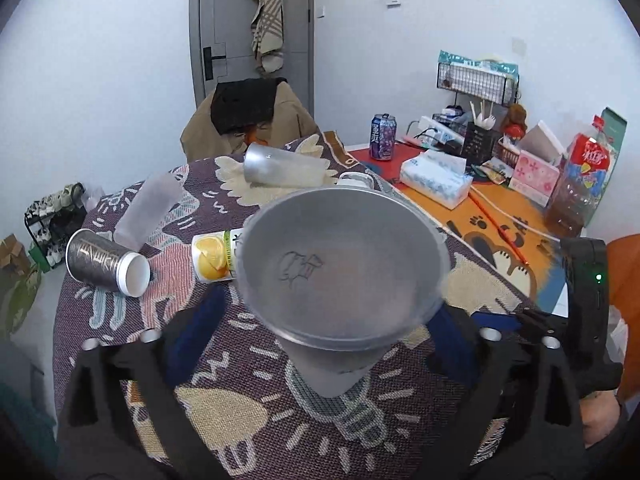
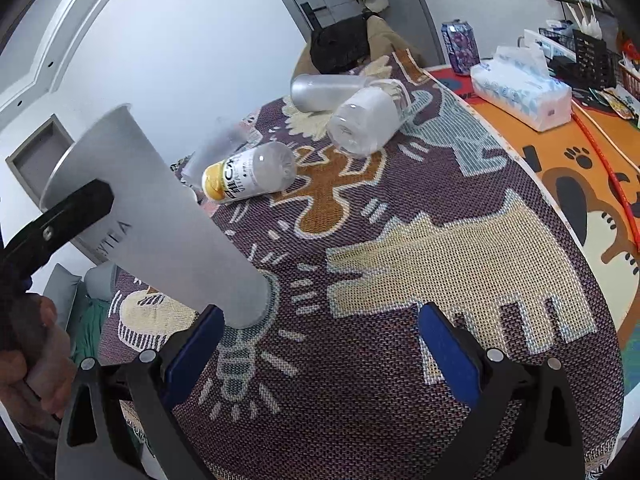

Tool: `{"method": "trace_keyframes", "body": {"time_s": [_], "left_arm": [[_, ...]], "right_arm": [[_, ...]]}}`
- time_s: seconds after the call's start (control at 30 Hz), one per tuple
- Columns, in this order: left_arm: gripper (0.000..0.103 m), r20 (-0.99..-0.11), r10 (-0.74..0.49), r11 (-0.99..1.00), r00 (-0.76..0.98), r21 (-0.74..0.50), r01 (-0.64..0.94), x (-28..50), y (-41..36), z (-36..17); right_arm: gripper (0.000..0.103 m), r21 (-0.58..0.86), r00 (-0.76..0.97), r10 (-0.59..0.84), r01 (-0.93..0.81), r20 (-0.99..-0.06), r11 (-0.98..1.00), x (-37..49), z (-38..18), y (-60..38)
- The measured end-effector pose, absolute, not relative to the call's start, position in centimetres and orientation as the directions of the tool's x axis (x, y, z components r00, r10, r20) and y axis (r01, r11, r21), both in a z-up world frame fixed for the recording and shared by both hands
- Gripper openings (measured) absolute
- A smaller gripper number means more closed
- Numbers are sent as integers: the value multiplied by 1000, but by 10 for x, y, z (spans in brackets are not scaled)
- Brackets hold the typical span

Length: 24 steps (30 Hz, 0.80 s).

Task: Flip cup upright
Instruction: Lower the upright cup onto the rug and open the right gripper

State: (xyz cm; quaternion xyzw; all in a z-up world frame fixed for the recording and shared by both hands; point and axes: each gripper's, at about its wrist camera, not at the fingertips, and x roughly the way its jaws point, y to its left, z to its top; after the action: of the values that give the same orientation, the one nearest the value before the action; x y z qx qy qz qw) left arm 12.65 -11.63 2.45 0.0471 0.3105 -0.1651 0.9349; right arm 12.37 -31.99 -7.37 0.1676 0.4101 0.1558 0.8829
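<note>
Seen from the left wrist, the left gripper (image 1: pixel 320 352) grasps a frosted cup (image 1: pixel 340 272) standing upright, mouth up, its base on the patterned woven cloth (image 1: pixel 248 360). From the right wrist, the right gripper (image 2: pixel 320 344) hangs released, fingers spread, just beside the cup's base. Farther off lie a yellow-capped bottle (image 2: pixel 248 176), then a clear tumbler (image 2: pixel 324 90) on its side.

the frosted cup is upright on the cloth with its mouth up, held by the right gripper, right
Not quite. The frosted cup does stand mouth up, base on the patterned cloth, but the left gripper holds it. The right wrist view shows the right gripper open and empty beside the cup's base, and the other gripper's finger on the cup wall.
</note>
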Motion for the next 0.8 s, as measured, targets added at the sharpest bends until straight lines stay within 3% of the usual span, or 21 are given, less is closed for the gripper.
{"method": "trace_keyframes", "body": {"time_s": [0.4, 0.8], "left_arm": [[97, -610, -280, 949, 741, -61, 308, 111, -97, 18], [97, -551, -255, 964, 795, -78, 255, 75, -66, 16]], "right_arm": [[95, 396, 652, 414, -186, -635, 899, 109, -55, -307], [95, 320, 723, 372, -217, -582, 922, 80, -35, -291]]}}
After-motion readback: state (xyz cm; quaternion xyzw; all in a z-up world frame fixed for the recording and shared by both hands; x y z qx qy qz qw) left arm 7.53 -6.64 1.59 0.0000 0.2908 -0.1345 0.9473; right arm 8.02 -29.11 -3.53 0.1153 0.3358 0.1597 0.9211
